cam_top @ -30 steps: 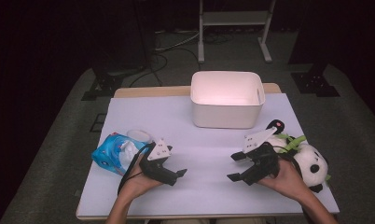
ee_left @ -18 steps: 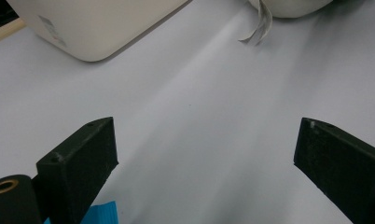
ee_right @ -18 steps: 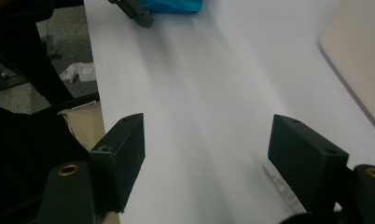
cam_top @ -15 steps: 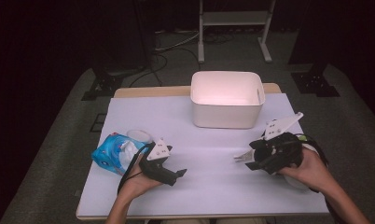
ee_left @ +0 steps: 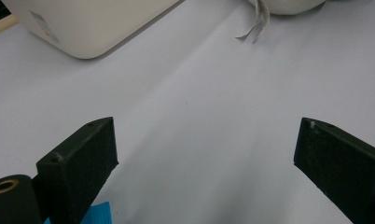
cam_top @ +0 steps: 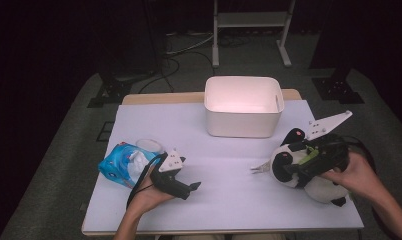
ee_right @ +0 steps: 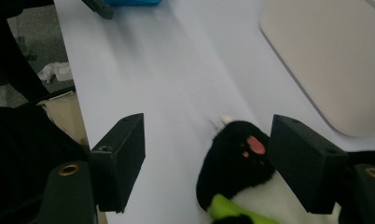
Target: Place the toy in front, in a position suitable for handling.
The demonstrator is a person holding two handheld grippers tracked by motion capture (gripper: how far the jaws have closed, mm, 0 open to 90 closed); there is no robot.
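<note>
So far nothing binned: white plastic tub [cam_top: 243, 107] empty at bench [cam_top: 229, 200] rear. Right tool [ee_right: 206, 163] jaws wide, straddling plush panda [cam_top: 309, 172] at bench right edge; not yet gripped. Panda: soft black-white fur, green strap, fabric tag. Left tool [ee_left: 204, 154] wide open, empty, resting beside crinkly blue tissue pack [cam_top: 121, 164].

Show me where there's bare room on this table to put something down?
Bare sheet lies between the left gripper and the panda toy, and left of the white bin. It is crowded around the blue tissue pack and under the right gripper, which hangs over the toy.
</note>
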